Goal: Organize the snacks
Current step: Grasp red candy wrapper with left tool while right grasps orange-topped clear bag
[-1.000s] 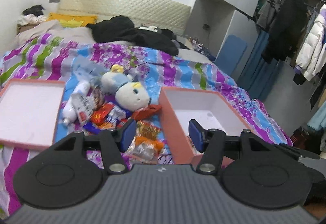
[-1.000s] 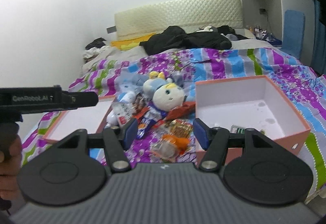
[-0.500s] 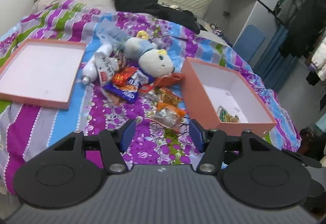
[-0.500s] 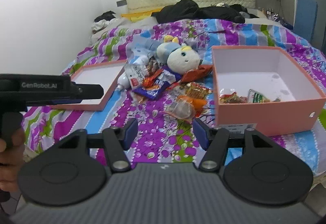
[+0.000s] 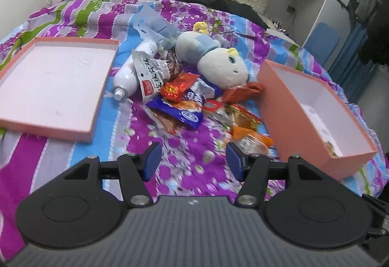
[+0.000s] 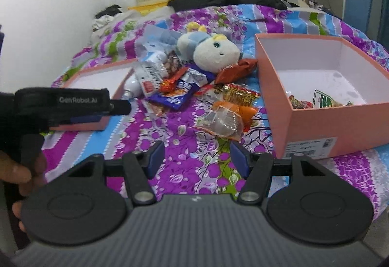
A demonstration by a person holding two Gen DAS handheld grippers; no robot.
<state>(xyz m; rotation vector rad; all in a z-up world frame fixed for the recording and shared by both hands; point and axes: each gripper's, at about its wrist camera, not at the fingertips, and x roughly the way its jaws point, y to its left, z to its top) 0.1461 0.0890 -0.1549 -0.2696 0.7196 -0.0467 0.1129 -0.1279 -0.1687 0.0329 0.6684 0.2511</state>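
Claws first: I am holding my left claw (image 5: 192, 161) and my right claw (image 6: 197, 160) partly open over the bedspread (image 5: 189, 143), gripping nothing. Just ahead of my right claw an orange-and-clear snack bag (image 6: 226, 121) is lying apart from the pile, so I am judging it the easiest pick: come down over it, pinch the crinkled middle, avoid the cloth. Beyond it, the snack pile (image 5: 184, 94) is sitting between one deep box (image 6: 323, 99) to the right, already holding at least two packets, and one shallow lid (image 5: 53, 82) to the left. Farther off, one plush toy (image 6: 214, 53) and one white bottle (image 5: 131, 72) are lying.
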